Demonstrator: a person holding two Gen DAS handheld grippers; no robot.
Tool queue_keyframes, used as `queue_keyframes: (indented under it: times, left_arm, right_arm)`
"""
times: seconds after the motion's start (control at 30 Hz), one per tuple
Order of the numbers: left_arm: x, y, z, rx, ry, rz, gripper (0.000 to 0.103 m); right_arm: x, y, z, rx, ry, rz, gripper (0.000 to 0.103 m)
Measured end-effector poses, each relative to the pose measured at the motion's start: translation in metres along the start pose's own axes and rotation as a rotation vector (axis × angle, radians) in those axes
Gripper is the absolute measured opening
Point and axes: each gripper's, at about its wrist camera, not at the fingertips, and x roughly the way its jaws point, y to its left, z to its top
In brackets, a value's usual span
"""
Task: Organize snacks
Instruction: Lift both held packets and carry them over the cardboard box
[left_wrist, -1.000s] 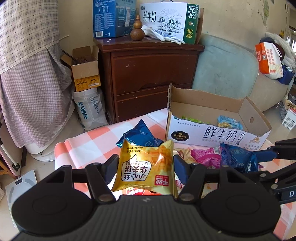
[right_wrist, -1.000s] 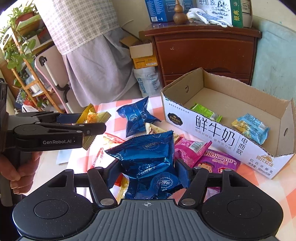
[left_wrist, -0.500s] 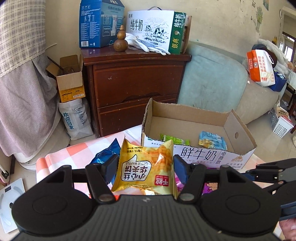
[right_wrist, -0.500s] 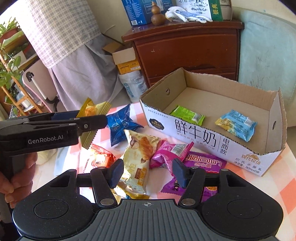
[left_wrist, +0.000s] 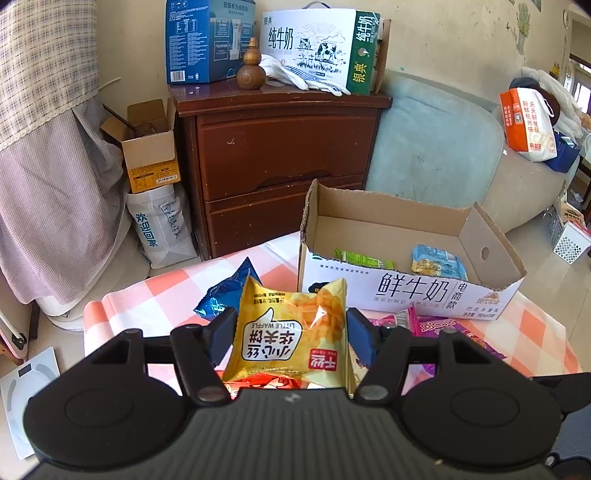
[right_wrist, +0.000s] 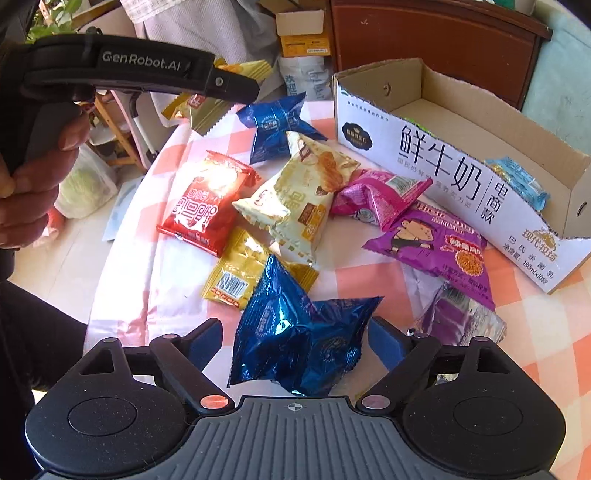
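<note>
My left gripper (left_wrist: 291, 326) is shut on a yellow waffle packet (left_wrist: 291, 336) and holds it above the table, short of the open cardboard box (left_wrist: 413, 295). The box holds a green packet (left_wrist: 364, 258) and a light blue packet (left_wrist: 437, 260). In the right wrist view, my right gripper (right_wrist: 295, 338) is open, with a blue foil packet (right_wrist: 295, 343) lying between its fingers on the checked cloth. The left gripper (right_wrist: 236, 88) shows there at upper left with the yellow packet (right_wrist: 207, 110). The box (right_wrist: 443, 173) stands at the right.
Loose on the cloth: a red packet (right_wrist: 205, 201), a cream packet (right_wrist: 299, 195), a small gold packet (right_wrist: 240, 269), pink (right_wrist: 376, 195) and purple (right_wrist: 439, 243) packets, another blue packet (right_wrist: 275, 125). A brown dresser (left_wrist: 280, 158) and a sofa (left_wrist: 436, 147) stand behind the table.
The right gripper has opened and dropped low to the cloth over a blue packet. The left gripper has carried the yellow packet a little closer to the box.
</note>
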Motion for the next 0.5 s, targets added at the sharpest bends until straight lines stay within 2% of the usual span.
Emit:
queue_keyframes:
  times: [0.23,0.3,0.33,0.5]
  left_arm:
    - [0.004,-0.011,0.0,0.016,0.007,-0.008,0.063]
    - [0.005,-0.014,0.0,0.021,0.005,-0.007,0.063]
    - [0.004,-0.015,0.001,0.025,0.001,-0.005,0.063]
    - [0.003,-0.02,0.002,0.038,-0.012,0.002,0.063]
  right_arm:
    - [0.022,-0.007,0.0,0.135,0.031,0.0,0.087]
    - [0.025,-0.009,0.0,0.145,0.036,0.001,0.08]
    - [0.027,-0.011,0.002,0.154,0.039,-0.006,0.064]
    - [0.017,-0.015,0.0,0.162,0.014,0.013,0.053]
